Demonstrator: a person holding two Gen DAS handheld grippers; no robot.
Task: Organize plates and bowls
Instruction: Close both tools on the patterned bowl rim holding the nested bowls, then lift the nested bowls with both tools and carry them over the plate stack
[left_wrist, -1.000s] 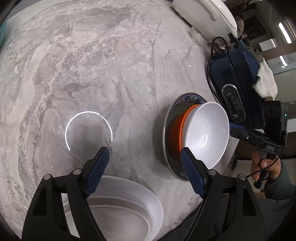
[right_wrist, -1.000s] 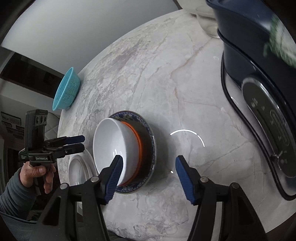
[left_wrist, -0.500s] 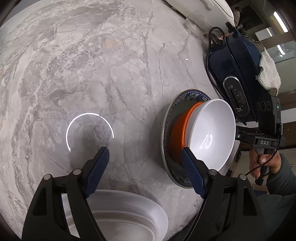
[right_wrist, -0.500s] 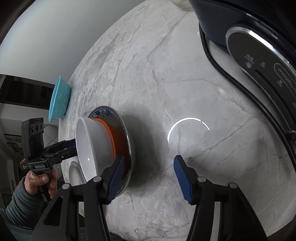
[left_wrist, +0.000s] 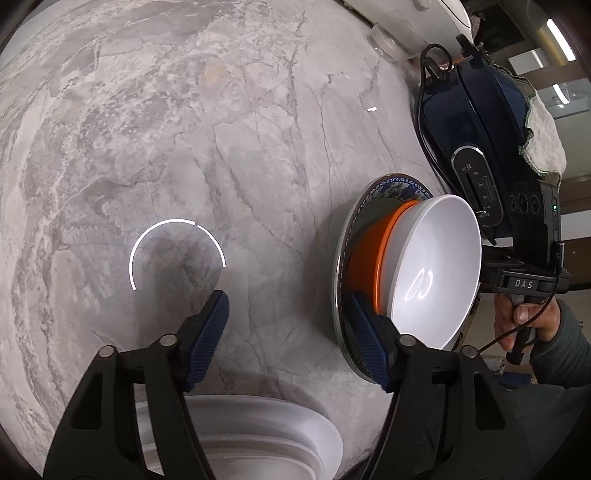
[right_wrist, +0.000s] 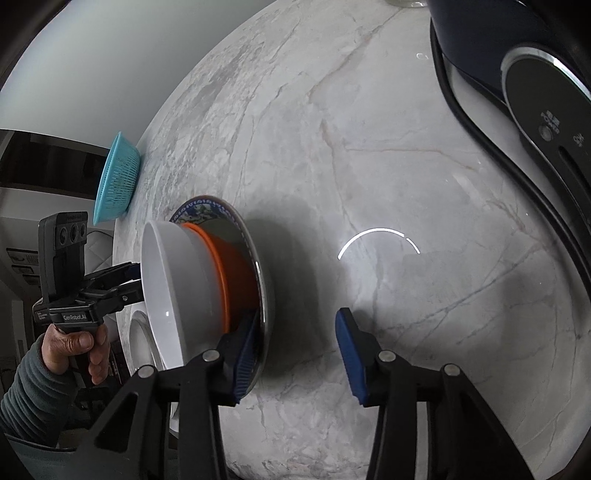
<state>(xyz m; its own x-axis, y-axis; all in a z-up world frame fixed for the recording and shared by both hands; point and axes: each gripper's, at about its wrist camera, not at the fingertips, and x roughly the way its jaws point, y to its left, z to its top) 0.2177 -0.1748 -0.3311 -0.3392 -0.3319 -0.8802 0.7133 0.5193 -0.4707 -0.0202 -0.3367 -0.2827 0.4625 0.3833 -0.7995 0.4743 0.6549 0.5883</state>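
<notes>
A: Marble countertop (left_wrist: 229, 122), grey-white, veined; carries every item listed. Landmark for this entry: the patterned plate (right_wrist: 236, 225), blue-rimmed, near the counter's front edge.

B: Largest item after the counter?

A: Dark blue appliance (left_wrist: 476, 125), with a black cable (right_wrist: 476, 125), to the right of the patterned plate; a pale cloth (left_wrist: 543, 136) lies on top of it.

B: And the stack?

A: Orange bowl (right_wrist: 236, 273) sits on the patterned plate; white bowl (left_wrist: 436, 266) is nested in the orange bowl, its inside bare and glossy.

B: Other dishes?

A: White plate (left_wrist: 258, 432), to the left of the patterned plate at the counter's front edge, directly beneath the left gripper (left_wrist: 291, 336). Teal basket (right_wrist: 116, 177), farther left of the patterned plate and beyond it, well apart.

B: Grippers?

A: Left gripper: jaws spread wide, holding nothing; its right blue pad overlaps the patterned plate's rim in view, contact cannot be told. Right gripper (right_wrist: 295, 362): jaws also spread, empty; its left pad is just beside the patterned plate's near rim, the other pad over bare marble to the right of it.
</notes>
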